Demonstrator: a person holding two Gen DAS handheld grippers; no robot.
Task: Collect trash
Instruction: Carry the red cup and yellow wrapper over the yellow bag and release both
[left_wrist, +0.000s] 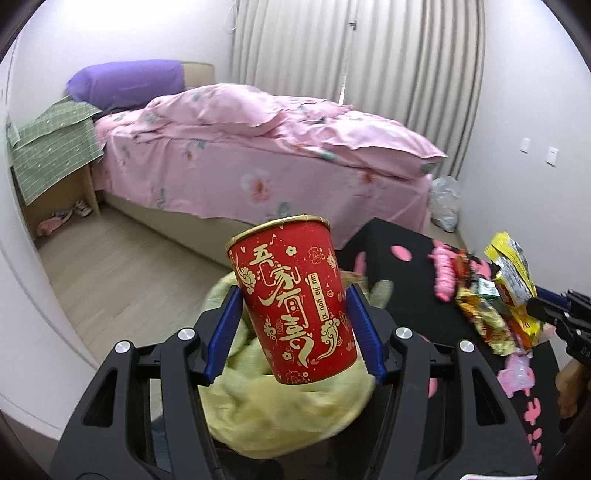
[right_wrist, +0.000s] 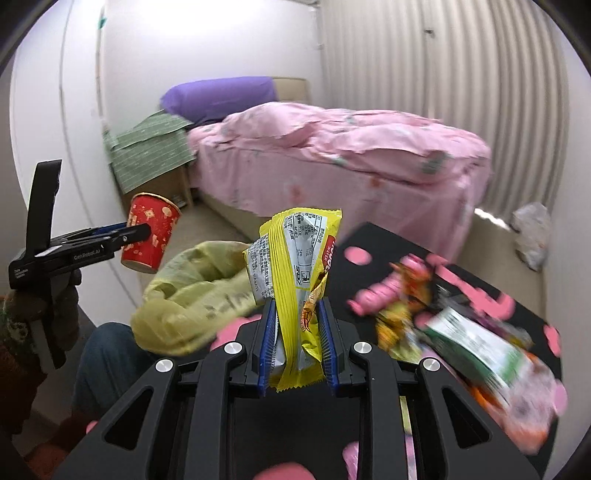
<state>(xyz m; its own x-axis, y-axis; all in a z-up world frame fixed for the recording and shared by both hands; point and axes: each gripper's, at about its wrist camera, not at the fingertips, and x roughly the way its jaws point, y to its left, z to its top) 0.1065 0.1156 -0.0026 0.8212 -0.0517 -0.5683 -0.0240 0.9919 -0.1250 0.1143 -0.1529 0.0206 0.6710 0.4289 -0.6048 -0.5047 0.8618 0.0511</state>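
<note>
Nearest our lens, the left gripper stands clamped on 1 red paper cup, its blue pads pressed against the cup's sides, the cup tilted and lifted above the yellow-green trash bag that sags open below. In the other view, our right gripper is clamped on 1 yellow snack wrapper, pinched low so that most of the packet stands free above the pads.

We count 2 grippers, each carrying 1 piece of trash, and 1 bag to receive both. On the black tabletop with pink shapes, a heap of wrappers waits; it is blurred and we cannot count its pieces, though at least 3 differently coloured packets show. A pink ribbed item lies beside them. On the floor near the bed sits 1 crumpled white plastic bag.

What could go wrong, in our judgement: the cup is held by 2 narrow pads on a smooth tapered wall, so a squeeze too light lets it slide out and miss the bag, while too hard may crush it. The bag's mouth is soft and partly folded, so a release off-centre could land on the rim and tumble to the floor. The wrapper is light and may cling to a pad. With both grippers nearing 1 opening, they could knock each other.
</note>
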